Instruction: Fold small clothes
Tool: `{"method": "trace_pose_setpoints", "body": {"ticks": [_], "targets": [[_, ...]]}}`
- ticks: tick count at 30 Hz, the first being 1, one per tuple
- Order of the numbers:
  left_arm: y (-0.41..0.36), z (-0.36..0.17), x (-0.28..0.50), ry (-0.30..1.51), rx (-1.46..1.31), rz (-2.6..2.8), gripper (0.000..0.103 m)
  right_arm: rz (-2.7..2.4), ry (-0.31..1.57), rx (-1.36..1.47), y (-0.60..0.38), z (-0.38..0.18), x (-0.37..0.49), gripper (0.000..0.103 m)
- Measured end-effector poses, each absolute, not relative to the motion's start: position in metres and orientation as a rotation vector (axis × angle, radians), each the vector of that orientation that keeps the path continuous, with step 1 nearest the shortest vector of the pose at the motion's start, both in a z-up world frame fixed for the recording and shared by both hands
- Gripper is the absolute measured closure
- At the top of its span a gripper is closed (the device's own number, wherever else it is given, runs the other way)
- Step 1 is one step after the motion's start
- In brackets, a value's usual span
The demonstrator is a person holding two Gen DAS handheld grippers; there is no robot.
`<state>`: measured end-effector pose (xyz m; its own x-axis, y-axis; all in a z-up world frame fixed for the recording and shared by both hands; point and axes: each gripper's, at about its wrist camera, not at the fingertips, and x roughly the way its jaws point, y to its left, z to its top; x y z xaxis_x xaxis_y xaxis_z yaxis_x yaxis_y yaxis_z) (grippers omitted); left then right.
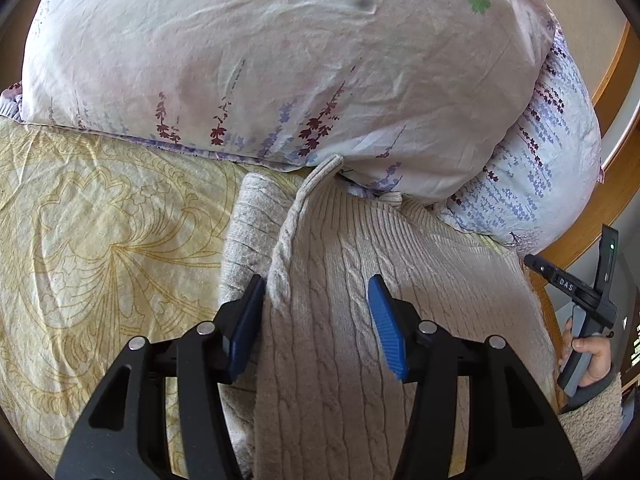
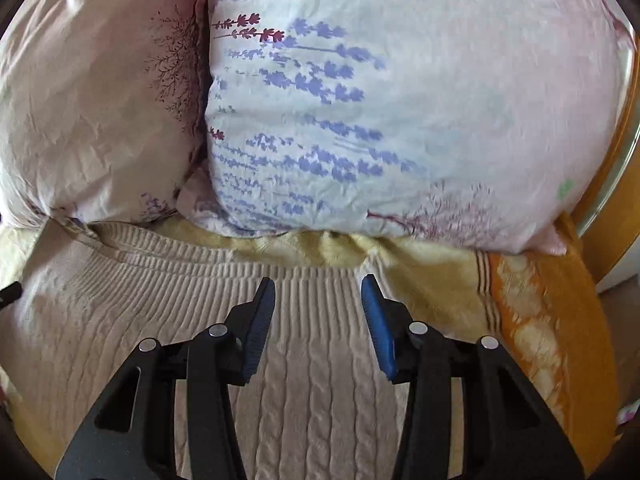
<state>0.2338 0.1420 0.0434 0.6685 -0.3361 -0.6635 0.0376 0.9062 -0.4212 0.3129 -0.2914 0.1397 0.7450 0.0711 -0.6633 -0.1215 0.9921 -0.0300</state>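
A beige cable-knit sweater (image 1: 340,280) lies on the bed, its ribbed hem toward the pillows. A sleeve (image 1: 298,216) is folded over its body, running from near the pillows toward me. My left gripper (image 1: 316,286) is open, its blue pads either side of the folded sleeve's edge, just above the knit. In the right wrist view the sweater (image 2: 304,360) fills the lower middle, ribbed hem (image 2: 224,276) at the top. My right gripper (image 2: 318,286) is open and empty over the hem. It also shows in the left wrist view (image 1: 576,292), held at the far right.
Two large floral pillows (image 1: 260,60) (image 2: 400,100) lie right behind the sweater. A yellow patterned bedspread (image 1: 100,232) covers the bed. An orange blanket edge (image 2: 548,328) lies at the right. A wooden bed frame (image 1: 612,92) curves behind.
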Motion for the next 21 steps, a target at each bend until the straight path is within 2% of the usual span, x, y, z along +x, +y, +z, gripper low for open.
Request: {"method": "trace_pose_setpoints", "body": {"ticks": [3,6,8,9,10,11,15,16,17,20,21], "targets": [[0.142,0.043,0.234,0.818,-0.394,-0.219,0.051,0.054,0.801,-0.064,-0.298,0.134,0.341,0.056],[0.144,0.043,0.234,0.823,-0.4,-0.211,0.058,0.016,0.864,-0.044,-0.309,0.12,0.357,0.056],[0.147,0.042,0.235,0.825,-0.409,-0.207,0.069,0.024,0.907,-0.022,-0.314,0.109,0.363,0.057],[0.15,0.041,0.234,0.825,-0.419,-0.204,0.072,0.038,0.923,-0.005,-0.316,0.103,0.365,0.061],[0.152,0.04,0.235,0.825,-0.43,-0.202,0.077,0.058,0.929,0.014,-0.317,0.099,0.365,0.076],[0.153,0.039,0.235,0.826,-0.441,-0.203,0.078,0.073,0.922,0.028,-0.318,0.098,0.365,0.08],[0.153,0.045,0.238,0.843,-0.431,-0.198,0.077,0.097,0.916,0.059,-0.326,0.1,0.363,0.08],[0.149,0.049,0.241,0.851,-0.404,-0.205,0.073,0.101,0.915,0.056,-0.327,0.101,0.362,0.08],[0.143,0.052,0.246,0.865,-0.356,-0.204,0.068,0.106,0.915,0.054,-0.328,0.102,0.362,0.078],[0.121,0.056,0.271,0.93,-0.163,-0.184,0.065,0.114,0.916,0.052,-0.331,0.102,0.367,0.069],[0.116,0.056,0.281,0.956,-0.122,-0.167,0.065,0.119,0.914,0.051,-0.332,0.101,0.366,0.069]]}}
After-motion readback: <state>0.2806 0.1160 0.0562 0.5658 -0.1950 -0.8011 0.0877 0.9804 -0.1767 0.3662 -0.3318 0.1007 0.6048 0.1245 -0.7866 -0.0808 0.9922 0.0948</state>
